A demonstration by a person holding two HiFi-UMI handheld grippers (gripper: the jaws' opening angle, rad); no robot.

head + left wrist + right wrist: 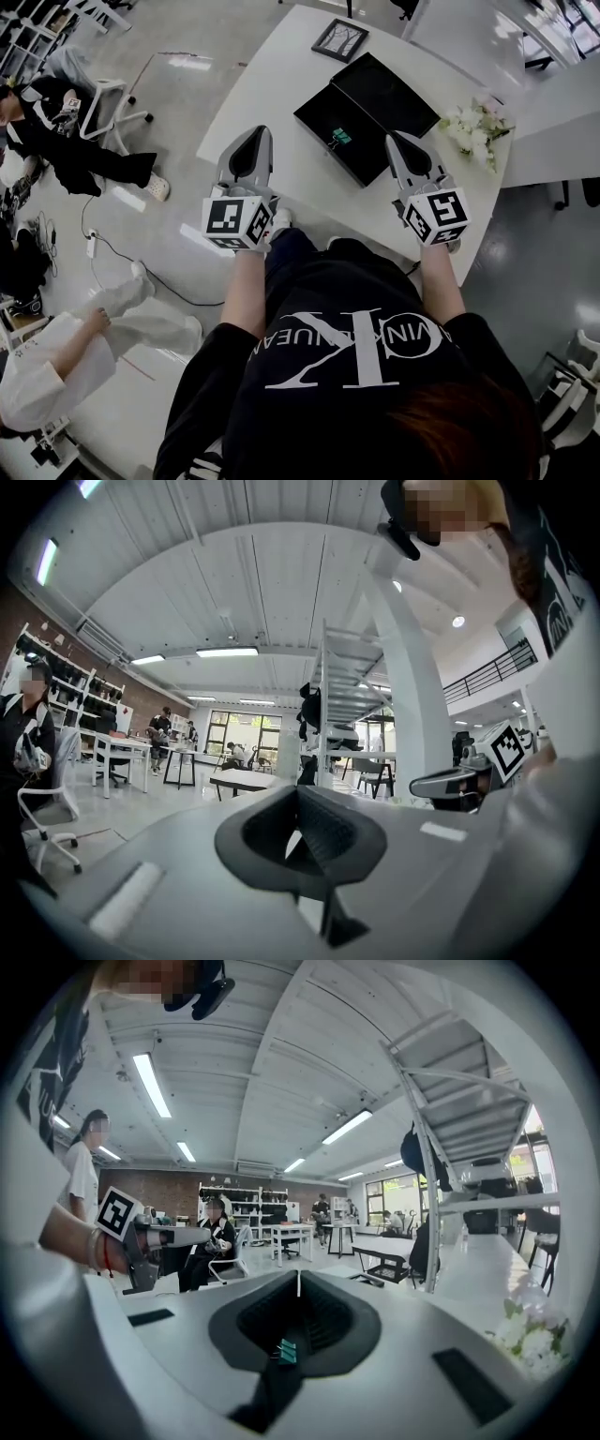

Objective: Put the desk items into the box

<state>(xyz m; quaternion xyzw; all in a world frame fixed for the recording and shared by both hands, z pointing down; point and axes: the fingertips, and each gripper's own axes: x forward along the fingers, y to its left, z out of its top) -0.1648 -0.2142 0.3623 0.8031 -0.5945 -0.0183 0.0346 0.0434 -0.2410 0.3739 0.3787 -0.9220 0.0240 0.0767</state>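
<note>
An open black box (370, 141) lies on the white table (281, 84), its lid folded back to the far right. A small green binder clip (342, 137) rests on the black inside of the near half. My left gripper (257, 133) hovers over the table left of the box, its jaws meeting at the tip with nothing held. My right gripper (395, 140) hangs at the box's near right corner, also shut and holding nothing. In the right gripper view the green clip (285, 1351) shows below the joined jaws (298, 1284). The left gripper view shows only its own closed jaws (298, 791).
A framed picture (339, 39) lies at the table's far side. White flowers (476, 122) sit at the right edge, right of the box. A seated person in black (56, 131) and a white chair (108, 108) are on the floor at left; another person in white (56, 366) is at lower left.
</note>
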